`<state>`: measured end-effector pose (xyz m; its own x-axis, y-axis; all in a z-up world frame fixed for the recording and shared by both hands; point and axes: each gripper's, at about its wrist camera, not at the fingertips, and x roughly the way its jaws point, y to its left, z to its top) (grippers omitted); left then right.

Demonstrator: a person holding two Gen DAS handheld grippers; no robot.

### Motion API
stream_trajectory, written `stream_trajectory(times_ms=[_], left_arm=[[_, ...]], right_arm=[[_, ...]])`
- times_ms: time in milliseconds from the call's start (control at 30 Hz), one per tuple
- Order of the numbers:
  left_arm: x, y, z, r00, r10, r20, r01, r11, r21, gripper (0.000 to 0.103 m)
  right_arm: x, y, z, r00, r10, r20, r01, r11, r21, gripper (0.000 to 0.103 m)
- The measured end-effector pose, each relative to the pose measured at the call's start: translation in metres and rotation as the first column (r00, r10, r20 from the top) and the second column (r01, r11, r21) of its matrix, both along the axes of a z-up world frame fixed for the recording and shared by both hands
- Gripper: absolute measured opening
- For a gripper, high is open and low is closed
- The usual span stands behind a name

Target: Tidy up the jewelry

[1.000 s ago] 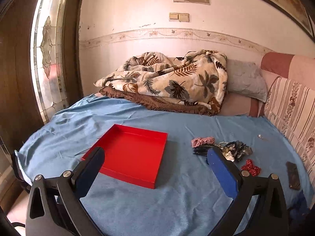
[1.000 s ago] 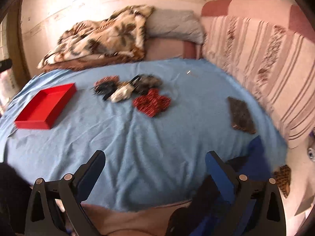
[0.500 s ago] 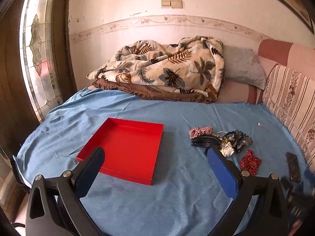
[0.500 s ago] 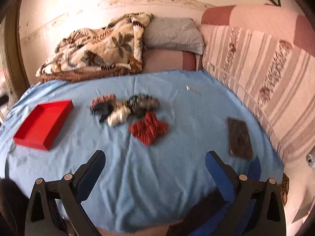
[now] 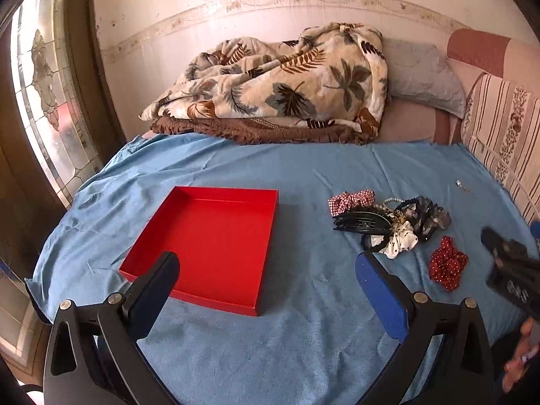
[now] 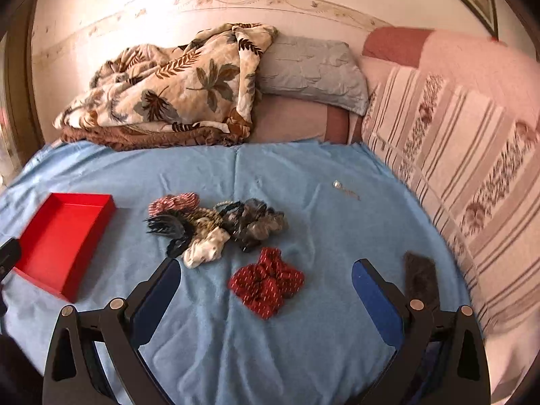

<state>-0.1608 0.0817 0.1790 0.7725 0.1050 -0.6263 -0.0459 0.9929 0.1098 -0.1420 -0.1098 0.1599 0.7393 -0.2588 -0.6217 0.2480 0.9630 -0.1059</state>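
An empty red tray [image 5: 216, 236] lies on the blue bedsheet [image 5: 303, 337], left of centre; it also shows in the right wrist view [image 6: 57, 236]. A pile of hair accessories [image 5: 388, 219] lies to its right: a checked scrunchie, a black claw clip [image 6: 168, 227], a white dotted scrunchie [image 6: 206, 248], a grey scrunchie [image 6: 261, 224]. A red dotted scrunchie [image 6: 266, 281] lies apart, nearest my right gripper [image 6: 265, 280], which is open and empty above it. My left gripper [image 5: 266, 270] is open and empty, over the tray's near right corner.
A leaf-print blanket [image 5: 276, 87] and a grey pillow [image 6: 310, 67] lie at the bed's far end. A striped sofa back [image 6: 455, 141] borders the right side. A small silver item [image 6: 341, 187] and a dark flat object [image 6: 420, 276] lie on the sheet. A stained-glass window [image 5: 44, 101] is at the left.
Both grippers have moved forward over the bed and tilted down. The pile and the red scrunchie now sit closer to the right gripper. The right gripper now shows at the left view's edge.
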Motion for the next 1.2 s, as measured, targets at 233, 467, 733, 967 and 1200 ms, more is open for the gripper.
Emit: stream_trajectory(times_ms=[233,467,733,967,1200], left_arm=[[0.023,-0.008,-0.007,0.999,-0.040,-0.014,0.040,0.999,-0.027,0.103],[0.039,-0.005,-0.027,0.997,0.010,-0.076,-0.010,1.000,0.007,0.103],[0.044,0.000,-0.041,0.996,0.007,-0.090,-0.002,0.998,0.060,0.103],[0.057,0.064,-0.067,0.988,0.115,-0.106,-0.099,0.985,0.144,0.103],[0.082,0.141,-0.096,0.949,0.253,-0.187,-0.232,0.965,0.125,0.103]], right_arm=[[0.019,0.010,-0.002,1.000,-0.016,-0.025,0.014,0.997,-0.079,0.103],[0.003,0.011,-0.025,0.998,0.056,0.019,-0.057,0.998,0.008,0.103],[0.004,0.000,-0.044,1.000,0.014,-0.011,-0.013,0.997,0.075,0.100],[0.003,-0.025,-0.052,0.997,-0.048,-0.064,0.056,0.990,0.133,0.100],[-0.001,-0.018,-0.055,0.996,-0.032,-0.082,0.042,0.991,0.131,0.100]])
